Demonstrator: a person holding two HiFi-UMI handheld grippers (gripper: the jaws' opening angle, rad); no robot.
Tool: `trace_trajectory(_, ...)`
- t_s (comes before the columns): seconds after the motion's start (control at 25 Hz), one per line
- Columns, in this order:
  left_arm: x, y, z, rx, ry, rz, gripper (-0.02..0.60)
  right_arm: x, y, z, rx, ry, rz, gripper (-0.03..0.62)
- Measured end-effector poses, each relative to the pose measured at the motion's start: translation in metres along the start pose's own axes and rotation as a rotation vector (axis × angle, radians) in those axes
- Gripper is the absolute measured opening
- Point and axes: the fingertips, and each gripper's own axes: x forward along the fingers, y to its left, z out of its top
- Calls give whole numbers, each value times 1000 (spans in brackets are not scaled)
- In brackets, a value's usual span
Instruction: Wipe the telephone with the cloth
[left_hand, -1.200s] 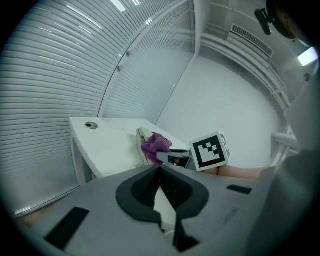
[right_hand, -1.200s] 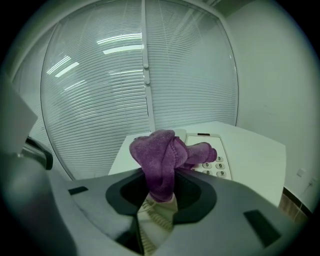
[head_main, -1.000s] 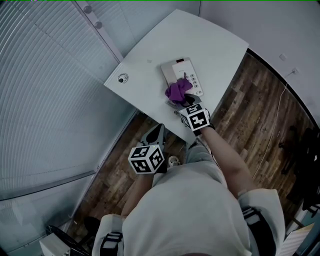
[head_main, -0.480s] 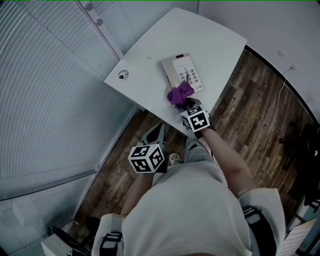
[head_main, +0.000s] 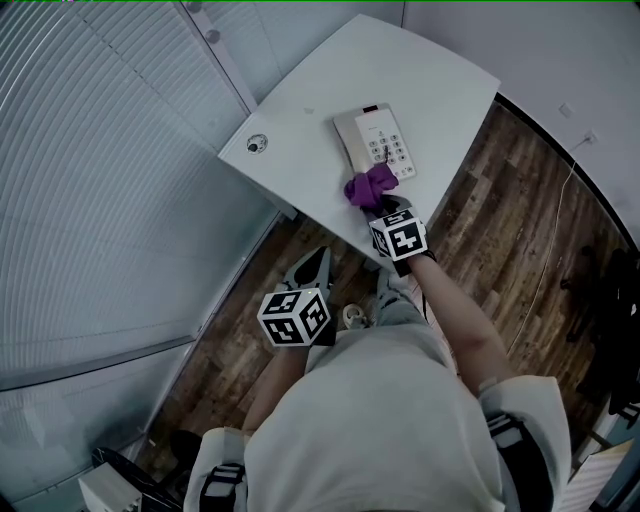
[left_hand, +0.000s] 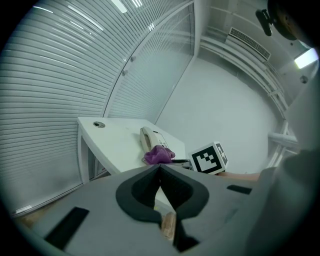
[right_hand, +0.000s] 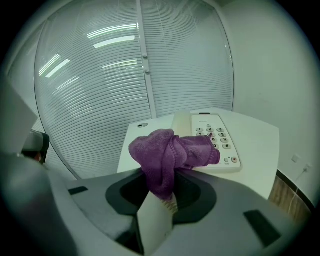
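**Purple cloth sits on the near end of the phone**

A big wall of blinds (head_main: 100, 200) fills the left side of the head view. A brown wood floor (head_main: 500, 220) lies under everything. A white table (head_main: 320, 100) stands next to the blinds, with one corner pointing toward the person (head_main: 390, 420). The person stands close to that corner, wears a light top, and holds one gripper in each hand.

The right gripper (head_main: 381, 204) reaches over the near edge of the table and tips down toward it. Its jaws are squeezed tight on a purple cloth (head_main: 368, 186). In the right gripper view the cloth comes up from between the jaws in a fat bunch.

The left gripper (head_main: 313, 266) is held low beside the person's body. It is over the floor, away from the table top, and it points toward the table. Its jaws are pressed together with nothing between them.

The telephone (head_main: 375, 140) is white and lies flat on the table, close to the edge on the person's right. Its handset lies along its left side and its buttons are on the right side. The cloth rests on the end of the telephone nearest the person, touching it next to the lowest buttons. Part of the cloth sticks out past the corner of the telephone.

A small round cap (head_main: 257, 144) sits in the table top near the left corner, well apart from the telephone.
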Motion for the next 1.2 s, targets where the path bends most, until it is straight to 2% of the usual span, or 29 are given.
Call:
trace_trajectory(0.6, -4, -2, 4, 14, -17, -30, 21, -56, 23, 7, -2, -81, 39, 135)
trace_trajectory(0.72, 5, 2, 8, 26, -21, -11, 21, -69, 22, 13, -15, -118, 48, 135)
trace_trajectory(1.0, 35, -2, 29, 24, -48, 21, 21, -105, -5, 45, 35, -260, 53, 135)
trace_trajectory(1.2, 70, -3, 47, 21, -63, 55, 21, -114, -34, 62, 55, -297, 75, 135)
